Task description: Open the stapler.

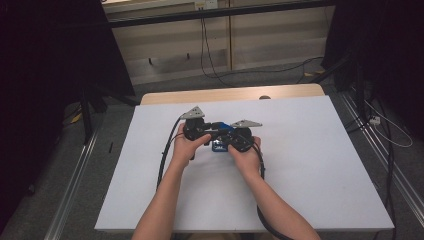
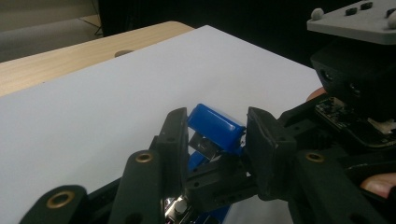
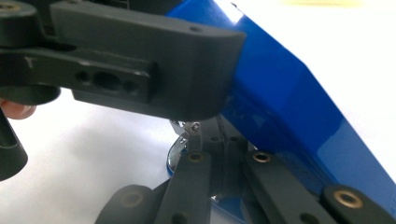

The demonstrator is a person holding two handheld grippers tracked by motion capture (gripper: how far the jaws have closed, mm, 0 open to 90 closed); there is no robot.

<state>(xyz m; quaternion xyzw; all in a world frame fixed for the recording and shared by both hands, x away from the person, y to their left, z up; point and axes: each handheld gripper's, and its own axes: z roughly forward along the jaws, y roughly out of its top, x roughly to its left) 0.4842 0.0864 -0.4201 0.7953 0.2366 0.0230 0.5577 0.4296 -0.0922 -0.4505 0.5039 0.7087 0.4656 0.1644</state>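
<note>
Blue stapler [image 1: 220, 144] at counter [image 1: 310, 165] centre, slightly toward 12 o'clock | left claw [image 2: 212, 135] clamped on blue top | right claw [image 3: 219, 154] pinched shut on metal underside | advice: hold steady, pry gently, avoid slipping.

Dim room, bright white table [image 1: 310, 165], glare, blurred close-up jaws

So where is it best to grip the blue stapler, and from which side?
Probably across the long blue top arm, from its two flat sides, as the left gripper does now: the arm tilts upward, so its sides are free, while the right gripper holds the base end.
</note>
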